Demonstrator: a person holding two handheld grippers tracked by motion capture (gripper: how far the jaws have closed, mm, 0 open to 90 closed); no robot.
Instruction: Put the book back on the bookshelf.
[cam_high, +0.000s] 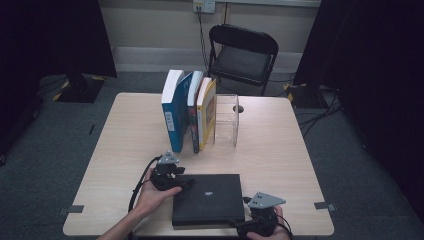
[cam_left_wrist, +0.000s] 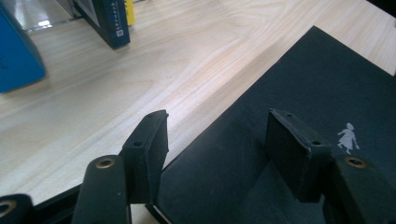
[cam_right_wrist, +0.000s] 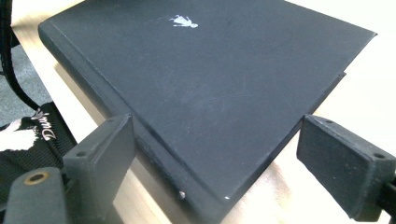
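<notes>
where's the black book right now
In the high view the black book lies flat at the table's near edge, between the left gripper and right gripper.

Upright books (cam_high: 187, 112), clear holder (cam_high: 226, 120), folding chair (cam_high: 242, 52)

Bare worktop (cam_high: 280, 150) right of the clear acrylic box (cam_high: 226, 120) and left of the upright books (cam_high: 187, 112), wide enough to pass. Black book (cam_high: 207, 199) blocking the near middle. Open strip between it and the upright row.
</notes>
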